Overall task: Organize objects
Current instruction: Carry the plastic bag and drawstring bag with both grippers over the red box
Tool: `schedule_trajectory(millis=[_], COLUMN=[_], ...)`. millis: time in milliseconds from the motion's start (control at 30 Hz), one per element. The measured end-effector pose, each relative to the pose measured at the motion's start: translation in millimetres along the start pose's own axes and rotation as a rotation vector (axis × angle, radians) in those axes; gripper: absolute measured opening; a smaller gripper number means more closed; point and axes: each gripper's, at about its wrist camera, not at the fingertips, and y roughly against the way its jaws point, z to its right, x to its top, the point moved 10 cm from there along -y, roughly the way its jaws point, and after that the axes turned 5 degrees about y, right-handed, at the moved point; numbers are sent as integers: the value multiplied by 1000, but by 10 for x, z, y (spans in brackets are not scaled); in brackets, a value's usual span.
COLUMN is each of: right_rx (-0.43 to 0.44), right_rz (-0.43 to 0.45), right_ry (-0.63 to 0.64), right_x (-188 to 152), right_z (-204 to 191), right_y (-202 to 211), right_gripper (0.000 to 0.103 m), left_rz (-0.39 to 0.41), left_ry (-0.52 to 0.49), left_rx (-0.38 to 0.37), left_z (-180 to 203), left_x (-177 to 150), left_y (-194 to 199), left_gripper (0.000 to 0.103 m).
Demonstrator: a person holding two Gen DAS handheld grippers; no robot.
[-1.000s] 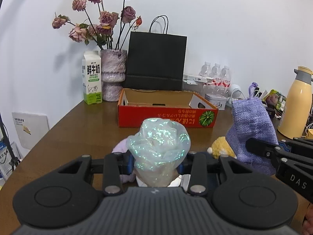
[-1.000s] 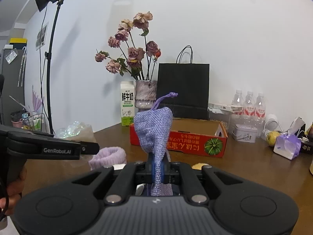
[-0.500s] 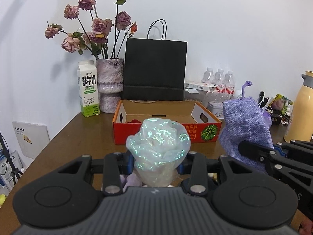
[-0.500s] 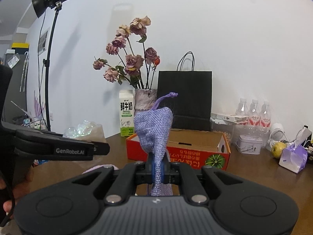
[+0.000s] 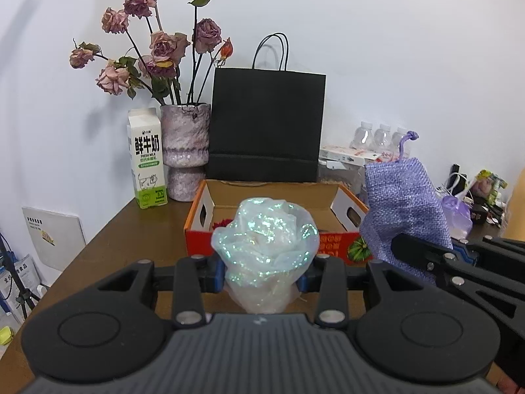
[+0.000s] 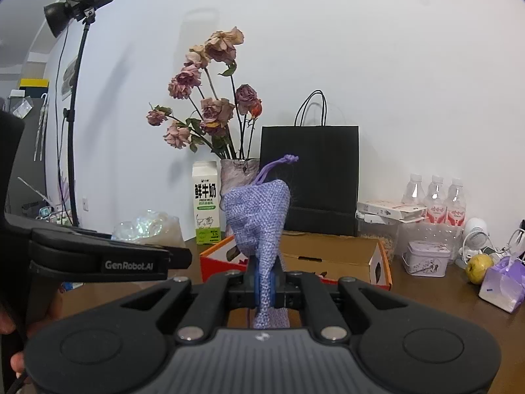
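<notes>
Nearest, at the bottom centre of the left wrist view, the left gripper [image 5: 265, 275] pinches a crumpled iridescent plastic bag [image 5: 265, 249] between its blue-padded fingers [image 5: 216, 271], the bag bulging up above them in the middle of the frame. In the right wrist view the right gripper [image 6: 265, 284] is pressed together on the lower end of a purple woven pouch [image 6: 259, 220], which stands up from the jaws with its drawstring [image 6: 279, 164] curling toward the upper right. Each tool shows in the other's view: the right one enters at the lower right of the left wrist frame with the pouch [image 5: 402, 207] above it, and the left one crosses the left side of the right wrist frame with the plastic bag [image 6: 147, 229] above it. Just behind both held things, in mid-frame, an open cardboard box [image 5: 341, 203] with red-orange sides sits on the brown table [image 5: 124, 239]; something red lies in it, too hidden to make out. Farther back along the white wall stand a milk carton [image 5: 146, 157], a mottled vase [image 5: 185, 151] of dried roses [image 5: 164, 46] and a black paper bag [image 5: 267, 124], left to right. At the right of the right wrist frame are water bottles [image 6: 434, 197], a small tin [image 6: 426, 257] and a yellow-green fruit [image 6: 478, 264]. A studio lamp [image 6: 80, 6] on a stand occupies the upper left.
</notes>
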Motion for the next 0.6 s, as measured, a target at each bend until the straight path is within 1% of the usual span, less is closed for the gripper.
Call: schedule_trajectory(millis=[300,433,600], right_rx=[22,27,25], right_rz=[5,20,31], right_ry=[17,49,68], right_x=[268,394,520], right_z=[110,141,226], right_y=[-346,-504,-700], right_gripper=[5,5,5], left_rz=[4,14,26], left_ry=[4,8,-2], left_rx=[21,19,45], left_z=[42,88,119], left_x=[258,385,544], left_y=[-272,-388,-567], left_gripper=[39,39,39])
